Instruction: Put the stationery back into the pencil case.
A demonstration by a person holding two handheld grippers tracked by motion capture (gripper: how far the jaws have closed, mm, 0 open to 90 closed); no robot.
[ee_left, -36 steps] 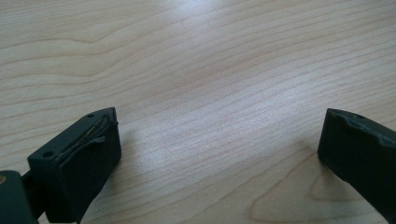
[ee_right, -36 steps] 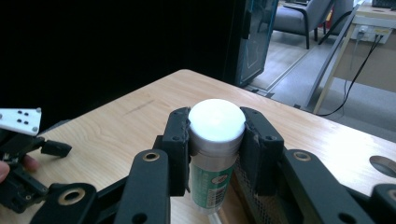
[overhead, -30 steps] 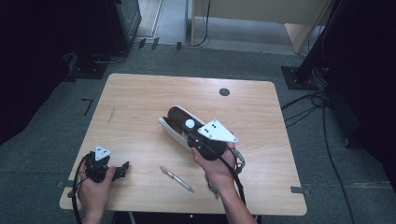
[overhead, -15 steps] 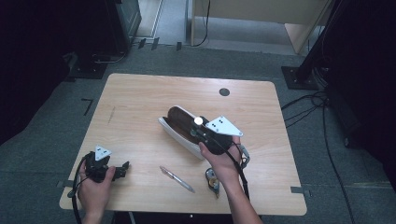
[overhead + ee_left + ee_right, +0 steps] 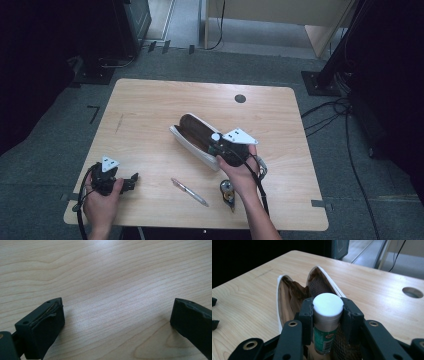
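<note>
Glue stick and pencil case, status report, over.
Right gripper shut on glue stick, over open pencil case. Left gripper open, empty, low over table. Pen clear of the case.

the worktop (image 5: 150, 105) is showing pale, smooth wood grain; the tongs (image 5: 325, 315) are looking like matt black plastic, gripping a glue stick (image 5: 327, 317) with a smooth white cap.
</note>
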